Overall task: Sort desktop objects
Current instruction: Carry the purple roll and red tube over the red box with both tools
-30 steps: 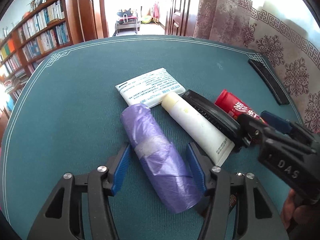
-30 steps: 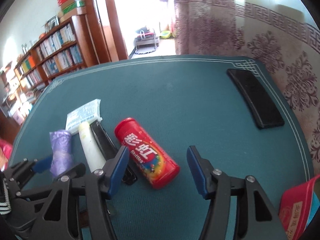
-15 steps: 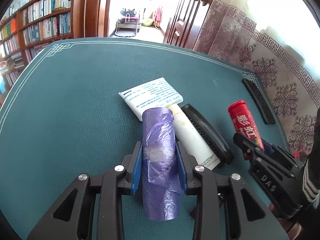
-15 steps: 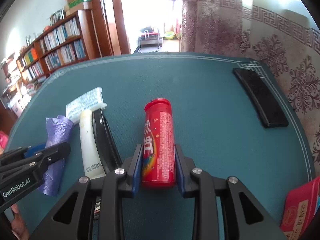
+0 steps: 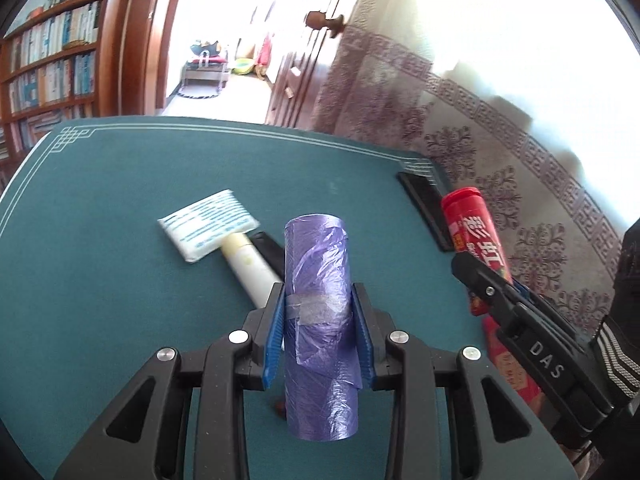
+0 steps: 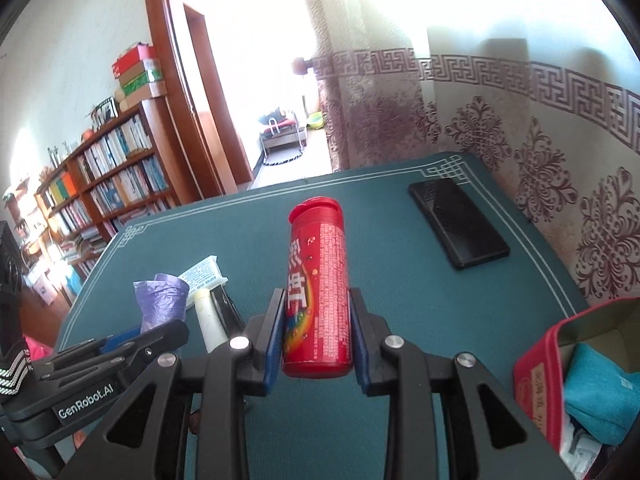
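- Tongs first: our left gripper (image 5: 319, 334) has its blue pads clamped on the purple bag roll (image 5: 318, 320), which sits lengthwise between them and points away from the camera, lifted clear of the green table (image 5: 120, 280).
- Our right gripper (image 6: 317, 338) squeezes the red candy tube (image 6: 317, 292) the same way, cap toward the far side, base at the near end of the pads.
- From the left wrist view we see that tube (image 5: 478, 248) and right gripper (image 5: 516, 308) off to the right, above the table's right edge.
- On the table lie a white packet (image 5: 206, 228) and, touching its near corner, a cream tube (image 5: 250, 266); a black comb-like item (image 6: 226, 308) lies just right of the cream tube.
- A flat black case (image 6: 458, 226) rests near the far right corner of the table.
- At the near right stands a red box (image 6: 536, 372), open at the top, with a teal cloth (image 6: 596, 396) inside.
- Bookshelves (image 6: 108, 184) fill the far left of the room.
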Tool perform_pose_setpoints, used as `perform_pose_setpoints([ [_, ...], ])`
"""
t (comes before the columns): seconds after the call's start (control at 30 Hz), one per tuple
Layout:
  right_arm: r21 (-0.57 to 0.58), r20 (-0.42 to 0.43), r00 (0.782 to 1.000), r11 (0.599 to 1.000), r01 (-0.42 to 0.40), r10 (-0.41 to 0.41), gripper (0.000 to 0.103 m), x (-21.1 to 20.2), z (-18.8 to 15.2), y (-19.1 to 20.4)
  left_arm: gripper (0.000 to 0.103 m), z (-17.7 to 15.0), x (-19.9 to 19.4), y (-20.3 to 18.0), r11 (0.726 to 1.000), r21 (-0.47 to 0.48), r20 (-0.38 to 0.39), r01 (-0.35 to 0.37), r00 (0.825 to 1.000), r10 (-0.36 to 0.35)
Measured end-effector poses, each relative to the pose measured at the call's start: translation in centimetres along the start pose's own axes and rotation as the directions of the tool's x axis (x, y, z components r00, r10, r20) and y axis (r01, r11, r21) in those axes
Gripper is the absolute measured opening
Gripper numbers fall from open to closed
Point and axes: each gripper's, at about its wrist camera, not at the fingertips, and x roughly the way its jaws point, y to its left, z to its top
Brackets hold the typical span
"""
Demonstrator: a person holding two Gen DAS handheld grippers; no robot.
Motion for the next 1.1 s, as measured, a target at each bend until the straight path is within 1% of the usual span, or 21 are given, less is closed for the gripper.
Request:
perform_pose_setpoints([
  [0.13, 0.015, 0.074, 0.997, 1.000, 0.026, -0.027, 0.033, -2.5, 0.3, -0.8, 0.034, -0.1, -1.1, -1.9, 0.998, 0.019, 0.021, 0.052, 0.998, -0.053],
  [0.2, 0.027, 0.119, 0.992, 0.999, 0.037, -0.040, 0.033, -4.0, 0.7, -1.4, 0.034, -0.1, -1.8, -2.7, 0.997, 0.030, 0.037, 0.064, 0.997, -0.065],
  [0.33, 0.049, 0.179, 0.983, 0.998, 0.036, -0.044, 0.033, -7.0, 1.1, -2.6, 0.034, -0.4, -3.2, -5.0, 0.993, 0.078, 0.065, 0.086, 0.994, -0.091],
  [0.4, 0.062, 0.200, 0.978, 0.997, 0.044, -0.056, 0.033, -8.5, 0.9, -3.6, 0.034, -0.8, -3.5, -6.4, 0.988, 0.114, 0.065, 0.107, 0.991, -0.115],
  [0.5, 0.093, 0.218, 0.971, 0.992, 0.081, -0.100, 0.033, -10.4, 0.2, -5.6, 0.034, -1.8, -3.6, -8.7, 0.974, 0.169, 0.040, 0.151, 0.986, -0.160],
  [0.6, 0.129, 0.213, 0.967, 0.985, 0.112, -0.138, 0.033, -11.6, -0.8, -7.7, 0.034, -2.7, -3.4, -10.7, 0.959, 0.212, 0.013, 0.190, 0.980, -0.197],
  [0.8, 0.183, 0.169, 0.963, 0.967, 0.178, -0.209, 0.033, -13.2, -2.8, -11.7, 0.034, -4.3, -3.3, -13.7, 0.935, 0.264, -0.030, 0.238, 0.971, -0.238],
  [0.97, 0.169, 0.096, 0.961, 0.956, 0.240, -0.258, 0.033, -14.3, -4.9, -13.9, 0.034, -4.7, -3.1, -15.6, 0.923, 0.276, -0.074, 0.268, 0.963, -0.258],
  [1.1, 0.157, 0.055, 0.951, 0.943, 0.293, -0.304, 0.033, -15.6, -6.6, -15.6, 0.034, -5.0, -3.0, -17.9, 0.908, 0.280, -0.111, 0.312, 0.950, -0.292],
])
